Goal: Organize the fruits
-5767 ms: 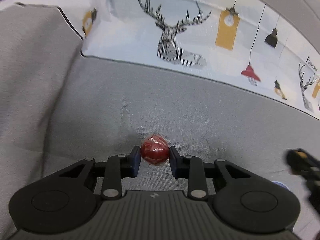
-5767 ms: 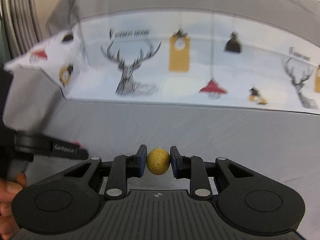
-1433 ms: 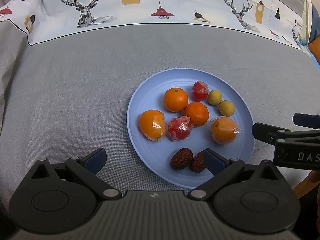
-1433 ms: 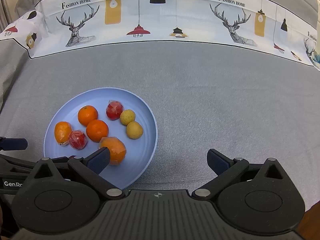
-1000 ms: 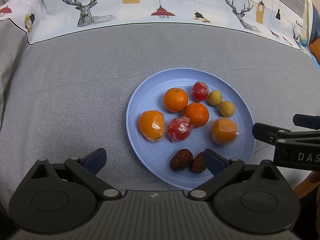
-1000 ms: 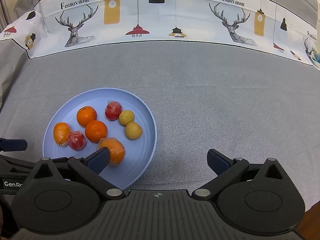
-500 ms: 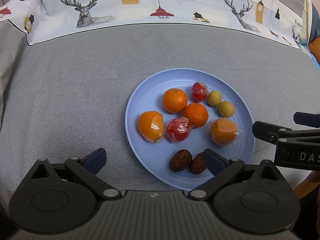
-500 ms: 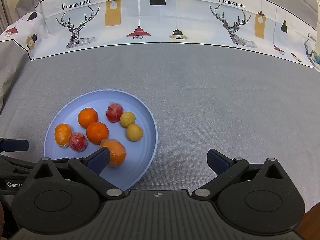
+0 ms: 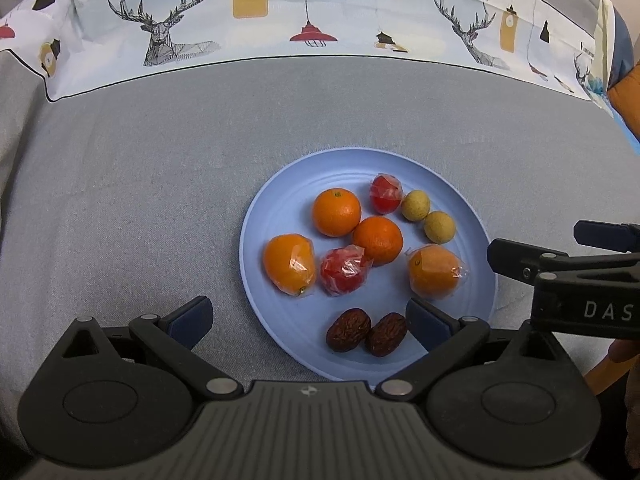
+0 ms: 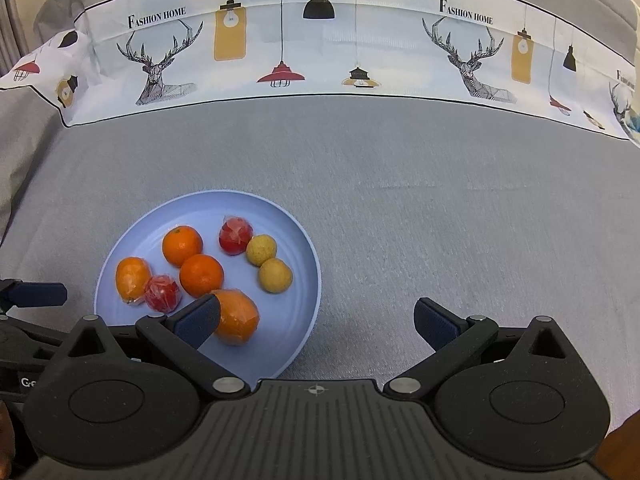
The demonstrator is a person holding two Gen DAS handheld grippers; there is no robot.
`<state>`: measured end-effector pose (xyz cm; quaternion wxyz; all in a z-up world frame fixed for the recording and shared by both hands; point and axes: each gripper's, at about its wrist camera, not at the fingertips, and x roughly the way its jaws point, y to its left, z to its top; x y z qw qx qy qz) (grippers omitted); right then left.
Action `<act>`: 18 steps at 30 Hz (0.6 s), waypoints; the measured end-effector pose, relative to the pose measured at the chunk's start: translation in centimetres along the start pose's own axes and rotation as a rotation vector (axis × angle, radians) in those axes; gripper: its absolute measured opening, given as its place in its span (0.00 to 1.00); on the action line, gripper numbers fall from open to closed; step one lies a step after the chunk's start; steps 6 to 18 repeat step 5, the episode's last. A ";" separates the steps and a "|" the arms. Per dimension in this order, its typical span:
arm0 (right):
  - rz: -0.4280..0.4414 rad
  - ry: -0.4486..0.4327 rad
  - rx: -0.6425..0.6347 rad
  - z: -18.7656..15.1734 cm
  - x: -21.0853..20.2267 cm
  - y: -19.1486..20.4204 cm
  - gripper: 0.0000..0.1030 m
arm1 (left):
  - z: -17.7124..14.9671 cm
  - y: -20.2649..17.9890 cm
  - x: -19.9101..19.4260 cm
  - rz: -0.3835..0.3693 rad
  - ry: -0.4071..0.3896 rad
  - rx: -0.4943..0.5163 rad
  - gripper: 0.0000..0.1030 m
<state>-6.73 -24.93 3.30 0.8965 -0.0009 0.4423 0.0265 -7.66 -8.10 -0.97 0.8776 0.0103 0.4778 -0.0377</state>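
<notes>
Fruit sits gathered on the blue plate (image 9: 256,280) on the grey cloth (image 9: 140,200), wrapped orange (image 9: 289,264) leftmost, dates (image 9: 366,334) nearest, longans (image 9: 428,216) rightmost, while left gripper (image 9: 307,322) and right gripper (image 10: 316,322) hover empty, jaws wide apart, apparently finished.

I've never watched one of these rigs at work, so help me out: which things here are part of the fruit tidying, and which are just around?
Part of the job:
- blue plate
- oranges
- wrapped red fruits
- small yellow fruits
- brown dates
- left gripper, open
- right gripper, open

Just around:
- grey cloth
- deer-print fabric
</notes>
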 end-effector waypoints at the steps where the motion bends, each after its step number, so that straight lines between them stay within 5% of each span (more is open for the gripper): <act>1: 0.000 -0.002 0.001 0.1 0.0 0.0 0.99 | 0.1 0.0 0.0 -0.002 -0.002 0.000 1.00; 18: 0.009 0.000 0.016 0.3 0.2 0.2 0.99 | 0.4 0.2 -0.1 0.003 -0.009 0.010 0.99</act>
